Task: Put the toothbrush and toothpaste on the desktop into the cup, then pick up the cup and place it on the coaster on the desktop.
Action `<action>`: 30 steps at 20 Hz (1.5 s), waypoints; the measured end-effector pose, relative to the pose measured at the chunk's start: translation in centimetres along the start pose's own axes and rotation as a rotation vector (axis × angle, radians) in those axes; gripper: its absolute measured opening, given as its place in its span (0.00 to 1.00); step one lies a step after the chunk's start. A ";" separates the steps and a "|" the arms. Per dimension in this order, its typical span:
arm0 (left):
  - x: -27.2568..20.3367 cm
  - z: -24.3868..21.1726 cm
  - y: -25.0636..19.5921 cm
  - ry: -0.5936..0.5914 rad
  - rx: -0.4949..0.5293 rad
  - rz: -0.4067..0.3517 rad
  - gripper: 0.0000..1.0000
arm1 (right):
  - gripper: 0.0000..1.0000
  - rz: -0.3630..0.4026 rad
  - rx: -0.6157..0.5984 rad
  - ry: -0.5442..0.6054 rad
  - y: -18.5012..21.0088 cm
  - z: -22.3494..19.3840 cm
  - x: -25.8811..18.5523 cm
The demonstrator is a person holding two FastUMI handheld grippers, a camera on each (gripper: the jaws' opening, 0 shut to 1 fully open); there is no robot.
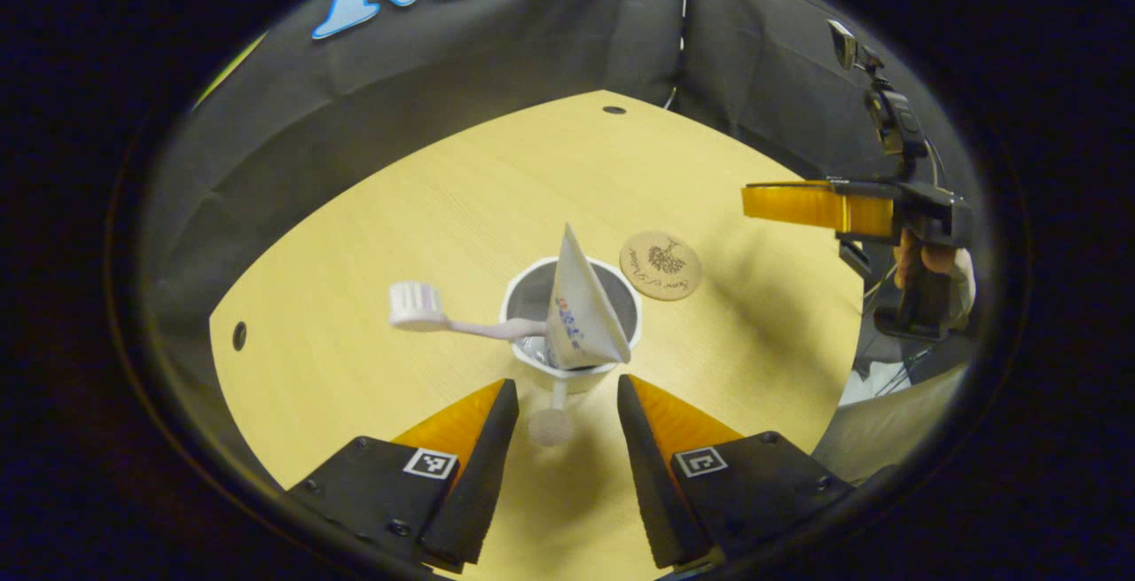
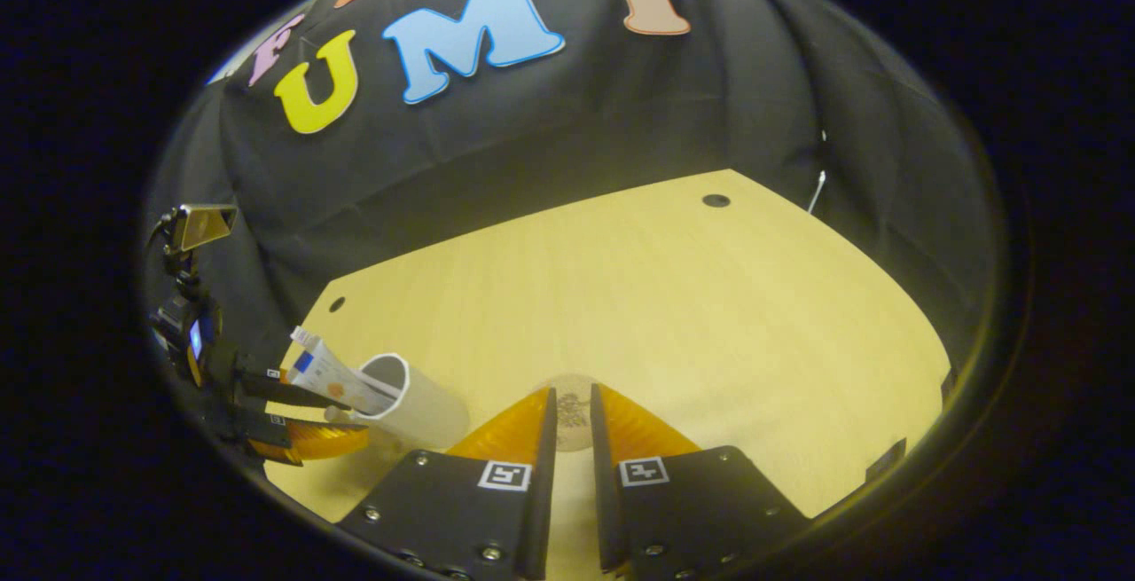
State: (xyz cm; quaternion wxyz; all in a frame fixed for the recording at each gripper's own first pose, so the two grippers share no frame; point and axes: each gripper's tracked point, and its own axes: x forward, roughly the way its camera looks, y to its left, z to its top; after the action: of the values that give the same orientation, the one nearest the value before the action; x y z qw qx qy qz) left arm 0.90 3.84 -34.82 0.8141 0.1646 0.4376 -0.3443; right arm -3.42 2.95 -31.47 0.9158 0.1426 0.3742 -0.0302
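In the left gripper view, the cup (image 1: 572, 319) stood on the desk (image 1: 443, 200) at the centre of the frame, and both loose items were already in it. The toothpaste (image 1: 581, 306) leaned out over the cup's rim with its flat crimped end pointing up. The toothbrush (image 1: 443, 315) lay tilted across the rim, its bristle head sticking out to the left of the cup and its handle end poking out at the bottom, just between the fingers. So the first half of the task looked finished.

The coaster (image 1: 661, 265) lay bare on the desk just to the upper right of the cup, close beside it but not touching. The cup had not yet been placed on it; lifting and setting it there was what remained.

The left gripper (image 1: 567, 404) was spread wide, its fingers either side of the cup's near wall at the bottom of the frame and seemingly clear of it, holding nothing. It looked lined up for a grasp on the cup.

In the right gripper view, the right gripper (image 2: 567, 421) sat at the bottom centre with its fingers drawn narrow, only a slim gap between them and nothing gripped. The coaster (image 2: 572, 404) showed through that gap, and the cup (image 2: 417, 399) with the toothpaste (image 2: 332, 377) stood at the lower left. In the left gripper view the right gripper (image 1: 798, 205) hung at the right edge, well apart from the cup.
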 end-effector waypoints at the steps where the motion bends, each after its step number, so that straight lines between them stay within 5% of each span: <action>1: 0.4 -0.4 0.3 0.024 0.017 -0.003 0.75 | 0.22 -0.017 0.013 0.006 -1.2 -0.3 -0.3; 3: 0.9 -1.1 0.4 0.066 0.042 -0.007 0.74 | 0.22 -0.047 0.037 0.020 -3.2 -0.9 -1.0; 5: 1.3 -1.6 0.7 0.096 0.059 -0.014 0.62 | 0.22 -0.069 0.058 0.034 -4.7 -1.4 -1.4; 8: 1.3 -1.7 0.6 0.093 0.067 0.002 0.31 | 0.22 -0.090 0.070 0.047 -6.4 -1.9 -1.8; 13: 1.9 -0.7 1.1 0.044 0.041 0.051 0.17 | 0.22 -0.088 0.072 0.063 -7.4 -1.9 -2.0; 30: 2.6 5.1 -2.5 0.016 0.094 -0.042 0.16 | 0.22 -0.089 0.136 0.052 -12.1 -1.4 -3.0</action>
State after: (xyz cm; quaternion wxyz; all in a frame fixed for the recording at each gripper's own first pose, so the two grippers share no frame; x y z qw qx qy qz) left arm 3.15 -1.91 -34.02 0.7945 0.1961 0.4311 -0.3800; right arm -8.47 -8.43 -33.26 0.8917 0.1884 0.4008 -0.0928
